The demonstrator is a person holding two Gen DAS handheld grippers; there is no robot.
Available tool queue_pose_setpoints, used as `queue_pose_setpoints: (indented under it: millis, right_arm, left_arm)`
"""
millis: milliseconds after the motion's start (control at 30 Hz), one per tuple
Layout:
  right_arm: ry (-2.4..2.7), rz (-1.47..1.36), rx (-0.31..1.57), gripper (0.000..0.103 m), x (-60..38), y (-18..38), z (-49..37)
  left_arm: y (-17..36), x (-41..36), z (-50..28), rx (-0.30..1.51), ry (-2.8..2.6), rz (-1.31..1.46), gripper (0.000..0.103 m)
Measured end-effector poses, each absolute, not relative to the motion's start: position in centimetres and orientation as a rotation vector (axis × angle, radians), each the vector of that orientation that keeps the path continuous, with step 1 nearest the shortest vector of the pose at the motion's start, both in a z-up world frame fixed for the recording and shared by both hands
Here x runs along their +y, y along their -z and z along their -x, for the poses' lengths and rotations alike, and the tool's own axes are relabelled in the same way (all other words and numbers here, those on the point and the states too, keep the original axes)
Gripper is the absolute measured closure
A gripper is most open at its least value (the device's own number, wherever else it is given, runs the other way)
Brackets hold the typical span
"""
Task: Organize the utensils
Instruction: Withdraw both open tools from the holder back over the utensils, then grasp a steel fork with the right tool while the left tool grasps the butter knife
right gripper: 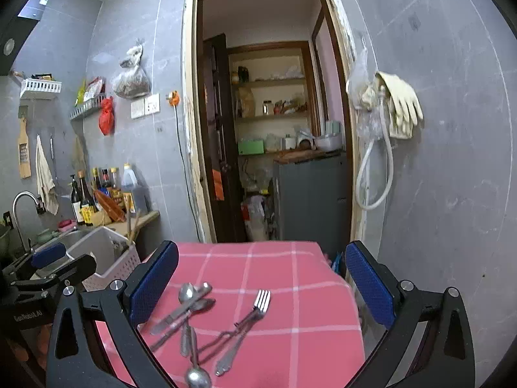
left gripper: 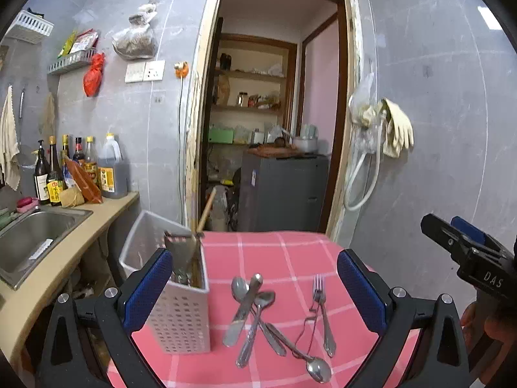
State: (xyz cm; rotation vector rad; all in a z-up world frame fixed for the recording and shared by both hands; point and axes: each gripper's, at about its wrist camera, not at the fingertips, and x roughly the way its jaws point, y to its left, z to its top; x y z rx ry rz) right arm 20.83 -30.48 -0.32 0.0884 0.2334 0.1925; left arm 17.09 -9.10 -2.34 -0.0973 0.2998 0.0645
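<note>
Cutlery: a knife (left gripper: 243, 311), spoons and a fork (left gripper: 323, 313) lay loose in a crossed heap on the pink checked tablecloth (left gripper: 284, 258), not yet sorted.
Holder: the perforated white caddy (left gripper: 181, 317) stood just beside the heap, probably as the destination.
Left gripper (left gripper: 255, 294): wide open, empty, framing the heap.
Right gripper (right gripper: 261, 291): wide open, empty, apparently ready to pick.

Your left wrist camera sits low and close over the near edge of the tabletop (left gripper: 290, 252), facing the doorway (left gripper: 274, 113) beyond it, with the sink (left gripper: 35, 236) off to the doorway's left. Your right wrist camera looks the same way from further right of the doorway's line. Both views share the tabletop, the cutlery (left gripper: 255, 310) and the doorway.
</note>
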Motion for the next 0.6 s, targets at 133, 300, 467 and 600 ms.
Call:
queue_pose_setpoints:
  millis: [133,300,467,600]
  right_arm:
    - [-0.216,-0.093,0.278,0.001,-31.3,2.2,-22.3]
    - [-0.282,-0.109,0.358,0.001,-32.5,5.4,-25.2]
    - [-0.389,-0.108,0.460,0.001,-33.2,8.9,-28.1]
    - [-0.475,-0.121,0.563,0.003,-33.5,11.4,-30.6]
  left_arm:
    - [3.9,-9.9,-18.2,0.346,-0.086,0.104,0.001]
    - [6.3,-11.0,-19.6,0.416,-0.125,0.121,0.001]
    - [8.7,-11.9,-21.0,0.487,-0.141,0.149,0.001]
    - [10.5,-12.6,-22.2,0.538,-0.133,0.169,0.001]
